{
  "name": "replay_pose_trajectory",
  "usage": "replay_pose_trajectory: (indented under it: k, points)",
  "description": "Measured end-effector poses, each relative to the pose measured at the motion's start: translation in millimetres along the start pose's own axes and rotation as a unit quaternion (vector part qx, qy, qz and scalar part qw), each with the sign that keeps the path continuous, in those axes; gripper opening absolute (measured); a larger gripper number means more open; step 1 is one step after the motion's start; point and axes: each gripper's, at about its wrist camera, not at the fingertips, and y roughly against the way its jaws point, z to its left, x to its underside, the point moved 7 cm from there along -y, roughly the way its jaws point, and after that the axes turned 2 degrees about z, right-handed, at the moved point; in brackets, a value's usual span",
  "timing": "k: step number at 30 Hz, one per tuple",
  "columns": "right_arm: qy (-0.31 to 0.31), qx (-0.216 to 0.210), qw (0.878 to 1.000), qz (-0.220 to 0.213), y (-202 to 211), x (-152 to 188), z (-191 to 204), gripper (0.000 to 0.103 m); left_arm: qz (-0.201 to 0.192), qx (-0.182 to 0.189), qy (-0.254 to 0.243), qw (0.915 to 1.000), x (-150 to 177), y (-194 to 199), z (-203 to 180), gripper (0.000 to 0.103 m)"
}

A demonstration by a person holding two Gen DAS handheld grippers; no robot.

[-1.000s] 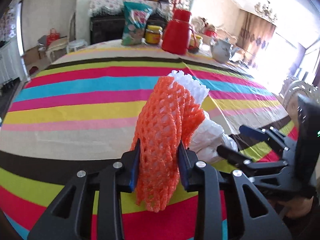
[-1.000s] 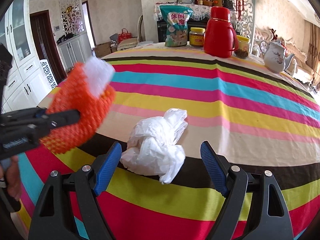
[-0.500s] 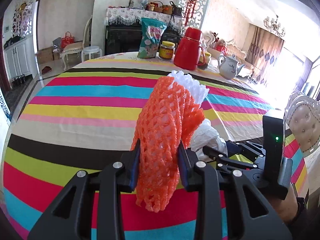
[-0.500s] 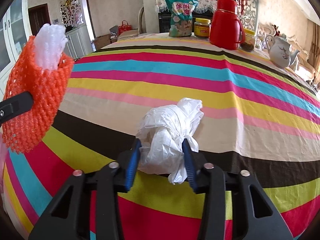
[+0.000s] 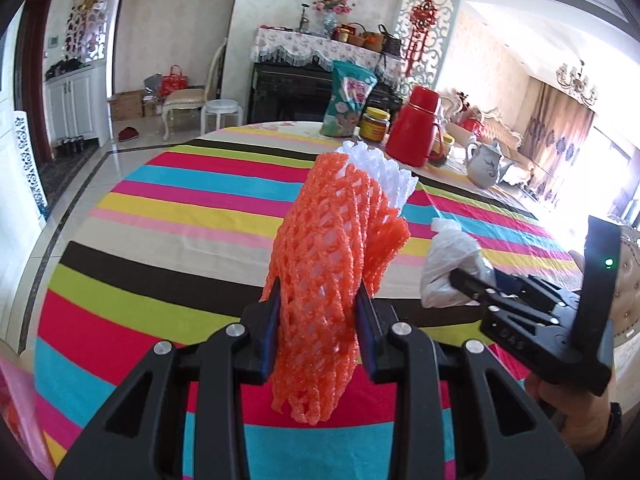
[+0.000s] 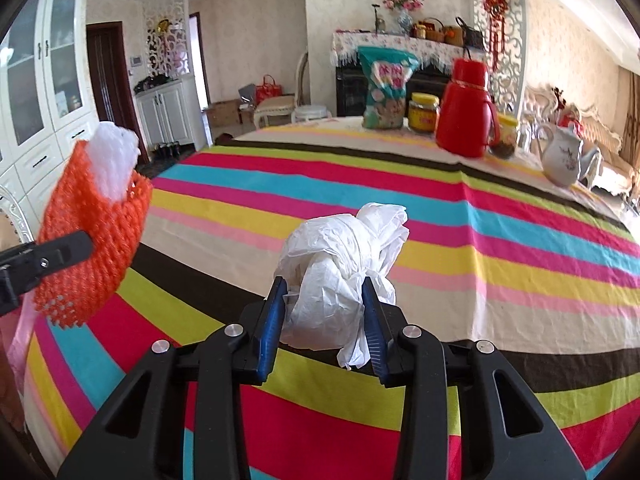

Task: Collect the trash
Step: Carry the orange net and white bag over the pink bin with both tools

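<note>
Holding: left gripper (image 5: 318, 326) clamped on orange foam net (image 5: 332, 264); right gripper (image 6: 325, 322) clamped on crumpled plastic bag (image 6: 340, 256). Advice: keep both squeezes firm until over a bin.

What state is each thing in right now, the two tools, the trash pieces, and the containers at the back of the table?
Left tool: shut on the orange foam net.
Orange foam net: held off the table, white net sticking out the top.
Right tool: shut on the white plastic bag.
White plastic bag: crumpled, clamped between the pads.
Red thermos: upright, lid on.
Yellow-lidded jar: upright, closed.
Snack bag: standing.
Teapot: upright.
</note>
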Motion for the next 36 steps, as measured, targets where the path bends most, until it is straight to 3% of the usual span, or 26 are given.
replay_pose_trajectory:
  k: [16, 25, 36]
  points:
    - [0.032, -0.042, 0.998, -0.042, 48.4, -17.7, 54.6, 0.037, -0.039, -0.046, 0.043, 0.9973, 8.4, 70.9, 46.3, 0.032]
    - [0.074, -0.072, 0.993, -0.055, 74.9, -10.9, 111.3, 0.037, -0.059, -0.083, 0.072, 0.9922, 28.1, 128.2, 95.6, 0.032]
    - [0.110, -0.116, 0.986, -0.049, 87.1, -5.3, 186.1, 0.037, -0.086, -0.132, 0.125, 0.9796, 60.6, 204.0, 172.5, 0.032]
